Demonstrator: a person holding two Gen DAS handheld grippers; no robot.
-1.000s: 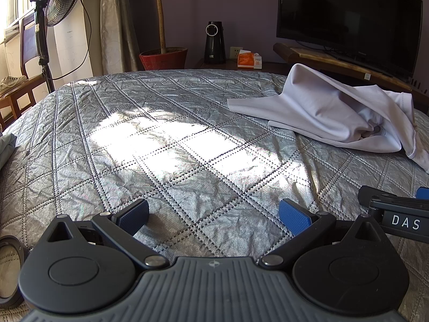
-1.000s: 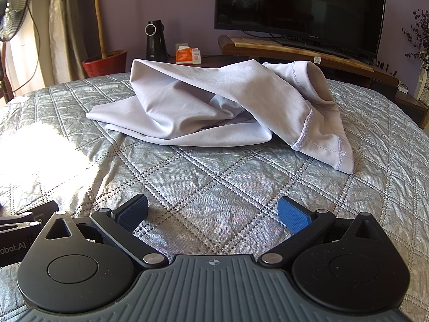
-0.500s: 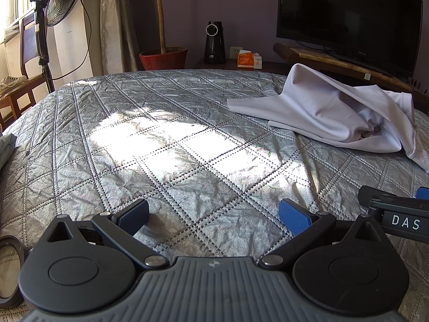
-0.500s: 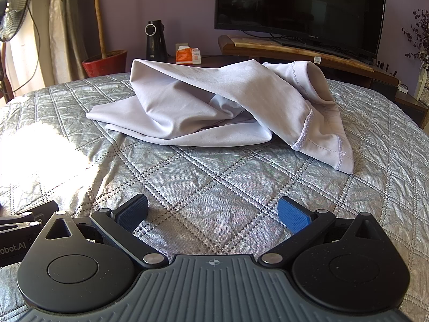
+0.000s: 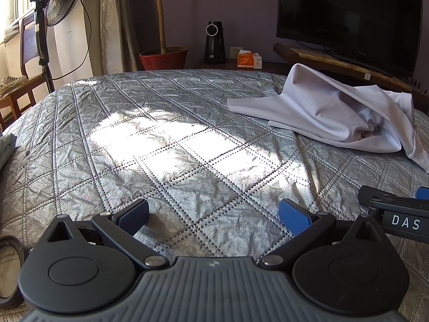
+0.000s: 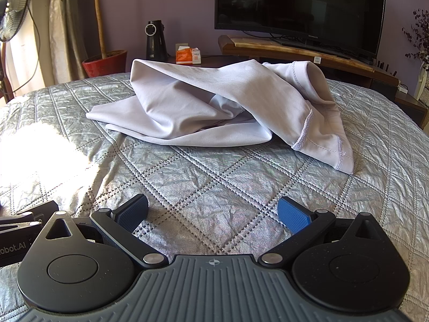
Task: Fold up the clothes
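your left gripper (image 5: 214,216): fingers wide apart, holding nothing | your right gripper (image 6: 213,213): same | shirt (image 6: 214,107): crumpled, far side of bed (image 6: 214,187), hem edge nearest right gripper | bare quilt between

The garment (image 6: 214,107) lies on the bed (image 6: 214,182) (crumpled), probably before the television (image 6: 300,8).
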